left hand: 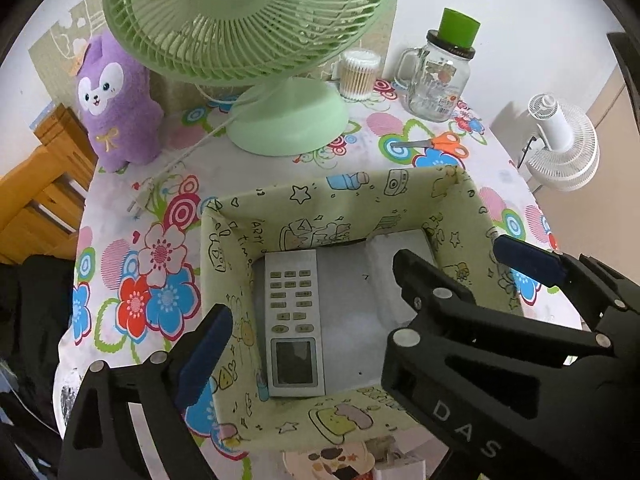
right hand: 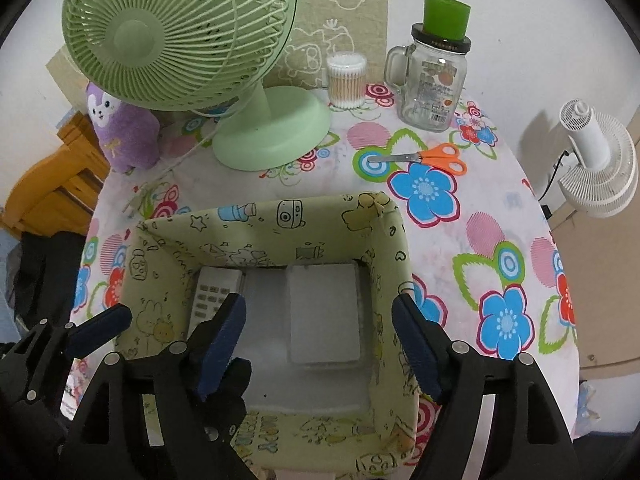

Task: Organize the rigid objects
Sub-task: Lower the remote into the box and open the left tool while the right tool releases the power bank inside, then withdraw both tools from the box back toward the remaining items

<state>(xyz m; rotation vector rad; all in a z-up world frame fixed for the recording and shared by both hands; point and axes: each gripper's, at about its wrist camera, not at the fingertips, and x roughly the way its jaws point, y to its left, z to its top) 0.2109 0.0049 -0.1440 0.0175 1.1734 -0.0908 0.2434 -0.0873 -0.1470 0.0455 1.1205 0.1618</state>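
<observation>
A green patterned fabric box (left hand: 320,200) (right hand: 256,216) stands on the flowered table. Inside it a grey remote control (left hand: 294,320) (right hand: 212,292) lies along the left wall, and a white flat box (right hand: 324,312) (left hand: 400,248) lies on the right. My left gripper (left hand: 360,304) is open and empty, hovering over the box; its fingers also show in the right wrist view (right hand: 100,324). My right gripper (right hand: 320,344) is open and empty above the box; its finger (left hand: 524,260) shows in the left wrist view. Orange-handled scissors (left hand: 436,142) (right hand: 428,158) lie beyond the box.
A green desk fan (left hand: 260,40) (right hand: 200,48) stands at the back, its plug (left hand: 138,204) on the cloth. A purple plush toy (left hand: 116,100), a cotton swab tub (right hand: 346,80) and a glass mug jar (right hand: 434,76) stand along the back. A white fan (right hand: 600,156) is off to the right.
</observation>
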